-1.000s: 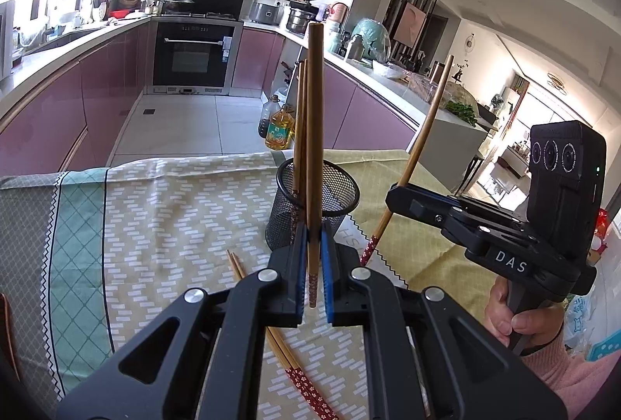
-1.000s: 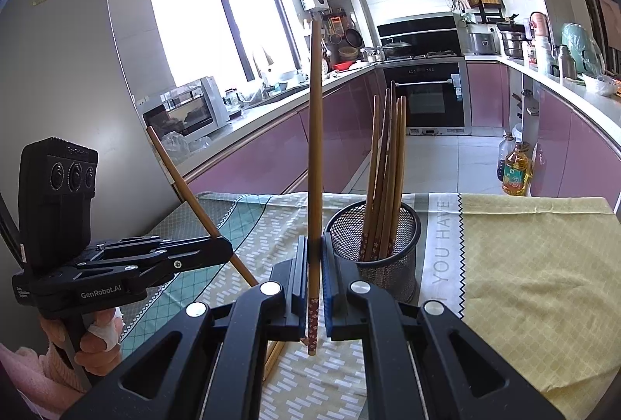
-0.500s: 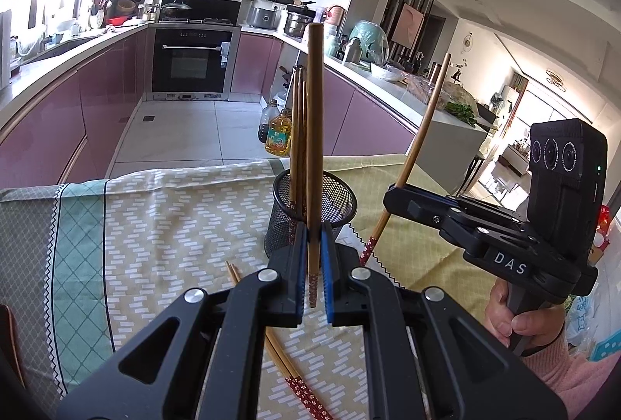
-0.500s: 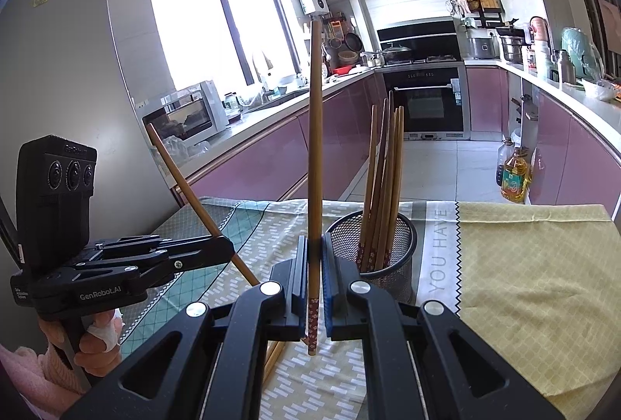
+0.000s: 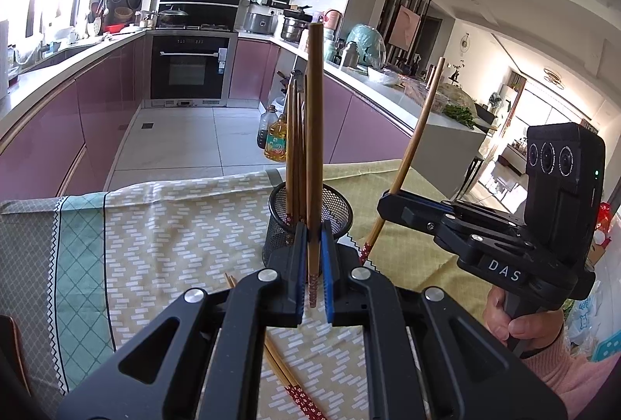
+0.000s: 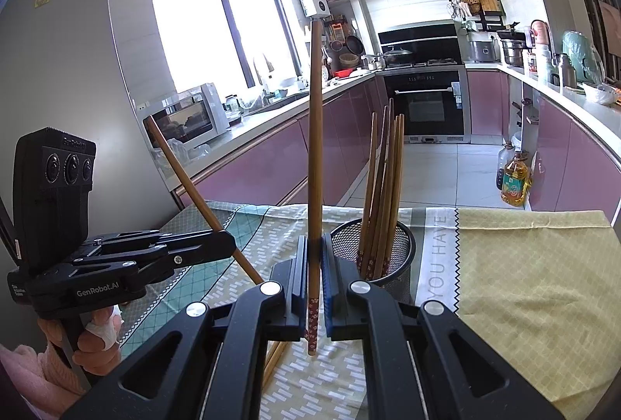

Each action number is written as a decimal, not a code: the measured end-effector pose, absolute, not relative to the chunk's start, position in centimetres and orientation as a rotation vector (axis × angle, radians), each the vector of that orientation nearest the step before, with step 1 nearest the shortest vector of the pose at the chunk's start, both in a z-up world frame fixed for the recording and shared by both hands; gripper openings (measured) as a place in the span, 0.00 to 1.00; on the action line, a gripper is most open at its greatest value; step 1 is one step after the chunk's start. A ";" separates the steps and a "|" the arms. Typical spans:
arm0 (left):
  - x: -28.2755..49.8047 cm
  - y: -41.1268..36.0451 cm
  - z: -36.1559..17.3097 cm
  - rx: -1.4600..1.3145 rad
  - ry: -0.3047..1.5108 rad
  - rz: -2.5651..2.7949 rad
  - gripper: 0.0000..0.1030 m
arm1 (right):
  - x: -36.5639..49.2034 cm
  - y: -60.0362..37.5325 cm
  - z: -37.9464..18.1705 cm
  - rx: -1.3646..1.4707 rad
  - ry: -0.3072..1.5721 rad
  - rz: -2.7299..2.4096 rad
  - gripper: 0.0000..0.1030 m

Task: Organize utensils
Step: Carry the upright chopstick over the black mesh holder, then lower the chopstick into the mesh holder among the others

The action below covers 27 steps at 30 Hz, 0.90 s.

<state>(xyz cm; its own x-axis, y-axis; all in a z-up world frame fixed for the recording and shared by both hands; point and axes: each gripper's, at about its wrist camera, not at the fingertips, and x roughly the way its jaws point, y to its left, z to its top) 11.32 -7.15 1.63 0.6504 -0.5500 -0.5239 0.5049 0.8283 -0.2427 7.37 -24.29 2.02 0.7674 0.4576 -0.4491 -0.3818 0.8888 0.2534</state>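
Each hand carries one chopstick, and little has changed over the last second: the mesh cup sits a little farther up in the left wrist view than it did, so the left hand has eased slightly, while the right hand's view is nearly the same. The left gripper [image 5: 312, 278] is clamped tight on a chopstick [image 5: 313, 156] that stands upright between its blue pads, the patterned end poking out just below. The right gripper [image 6: 313, 288] is pinched just as tight on its own chopstick [image 6: 315, 164], also upright, with the red patterned end hanging under the pads. The mesh cup [image 6: 403, 245] stands near the far edge of the table, on the tablecloth [image 6: 524, 264], and already holds a bundle of chopsticks [image 6: 382, 187] leaning together. Two more chopsticks [image 5: 285, 377] lie loose on the cloth toward the near edge, partly hidden under the left gripper. Both held sticks hover just short of the cup, neither yet over its rim. By the look of it, the task is partway done: each stick needs carrying over the opening and letting go, then the loose pair remains to be collected.
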 end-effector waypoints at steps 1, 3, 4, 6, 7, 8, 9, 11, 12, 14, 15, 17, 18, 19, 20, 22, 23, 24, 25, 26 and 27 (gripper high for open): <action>11.4 -7.2 1.7 -0.077 0.620 -0.601 0.07 | 7.4 -24.4 2.1 0.150 0.524 0.458 0.05; 11.4 -7.2 1.8 -0.075 0.616 -0.601 0.07 | 7.4 -24.5 2.2 0.150 0.522 0.458 0.05; 11.4 -7.2 1.9 -0.075 0.615 -0.602 0.07 | 7.5 -24.5 2.3 0.150 0.520 0.457 0.05; 11.4 -7.2 2.2 -0.073 0.610 -0.602 0.07 | 7.6 -24.5 2.5 0.149 0.516 0.456 0.05; 11.4 -7.2 2.3 -0.073 0.607 -0.602 0.07 | 7.6 -24.6 2.6 0.148 0.514 0.455 0.05; 11.4 -7.2 2.4 -0.074 0.605 -0.603 0.07 | 7.7 -24.6 2.7 0.148 0.513 0.455 0.05; 11.4 -7.1 2.5 -0.074 0.601 -0.603 0.07 | 7.8 -24.6 2.7 0.149 0.511 0.454 0.05; 11.5 -7.1 2.8 -0.074 0.596 -0.601 0.07 | 7.9 -24.8 2.8 0.156 0.509 0.457 0.05; 11.5 -7.0 2.9 -0.074 0.593 -0.600 0.07 | 8.0 -24.9 2.9 0.158 0.507 0.457 0.05; 11.7 -7.1 3.2 -0.074 0.587 -0.598 0.07 | 8.1 -24.9 3.0 0.156 0.502 0.453 0.05; 11.7 -7.1 3.4 -0.074 0.581 -0.598 0.07 | 8.2 -25.0 3.1 0.157 0.499 0.452 0.05; 11.8 -7.1 3.6 -0.073 0.574 -0.599 0.07 | 8.3 -25.0 3.3 0.156 0.494 0.451 0.05; 11.8 -7.1 3.8 -0.073 0.570 -0.600 0.07 | 8.4 -25.0 3.5 0.156 0.491 0.450 0.05; 11.8 -7.1 4.0 -0.070 0.565 -0.600 0.07 | 8.4 -25.1 3.5 0.156 0.488 0.450 0.05; 11.8 -7.2 4.2 -0.069 0.561 -0.601 0.07 | 8.5 -25.2 3.6 0.155 0.485 0.451 0.05; 11.9 -7.3 4.4 -0.067 0.555 -0.602 0.07 | 8.5 -25.2 3.8 0.154 0.479 0.449 0.05; 11.9 -7.3 4.5 -0.066 0.552 -0.602 0.07 | 8.6 -25.2 3.9 0.155 0.477 0.450 0.05; 11.9 -7.4 4.5 -0.065 0.550 -0.603 0.07 | 8.6 -25.2 3.9 0.153 0.474 0.449 0.05; 11.9 -7.4 4.6 -0.065 0.546 -0.604 0.07 | 8.7 -25.2 4.0 0.152 0.471 0.449 0.05; 11.9 -7.5 4.7 -0.064 0.544 -0.604 0.07 | 8.7 -25.2 4.2 0.152 0.467 0.449 0.05; 12.0 -7.5 4.8 -0.064 0.541 -0.604 0.07 | 8.8 -25.2 4.3 0.151 0.464 0.449 0.05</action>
